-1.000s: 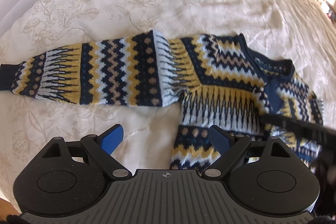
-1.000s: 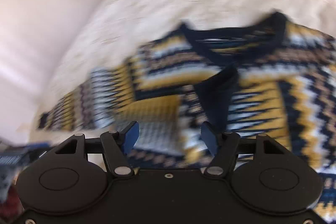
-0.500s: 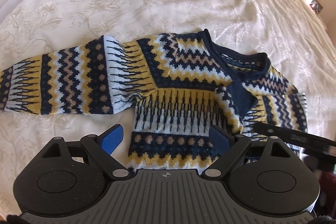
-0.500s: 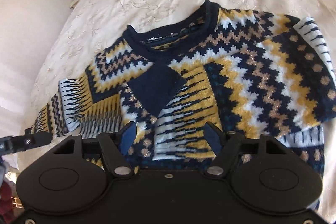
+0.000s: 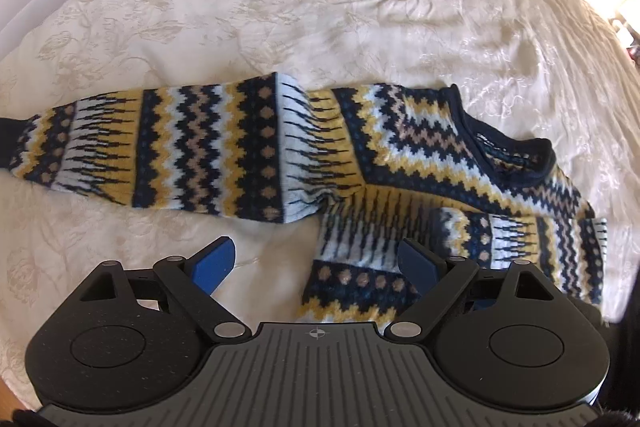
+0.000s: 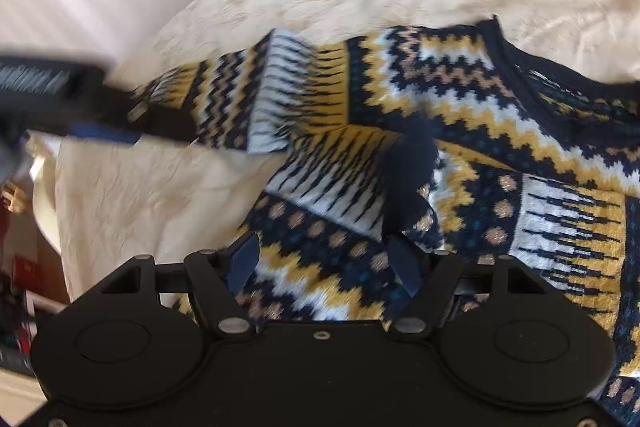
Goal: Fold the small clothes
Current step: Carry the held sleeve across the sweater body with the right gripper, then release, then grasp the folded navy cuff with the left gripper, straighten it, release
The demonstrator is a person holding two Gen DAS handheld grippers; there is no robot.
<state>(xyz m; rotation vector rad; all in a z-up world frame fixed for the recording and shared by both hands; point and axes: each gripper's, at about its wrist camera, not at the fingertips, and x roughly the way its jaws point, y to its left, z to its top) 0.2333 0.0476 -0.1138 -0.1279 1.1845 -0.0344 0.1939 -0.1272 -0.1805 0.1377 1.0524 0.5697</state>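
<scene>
Sweater (image 5: 400, 155), a chunky zigzag knit in navy, mustard and white, lies flat on the embroidered cream bedspread (image 5: 320, 7); one sleeve (image 5: 160, 143) stretched, left gripper (image 5: 316, 263) and right gripper (image 6: 324, 263) spread, pinching nothing.

A knitted sweater (image 5: 360, 155) banded in navy, mustard, pale blue and tan zigzags and dots, with navy collar, on a cream bedspread (image 5: 320, 7) embroidered with tonal flowers.

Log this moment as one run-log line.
stage: sleeve folding | sweater: flat on bedspread, one sleeve outstretched, other across body | left tongs: open, empty | right tongs: open, empty
</scene>
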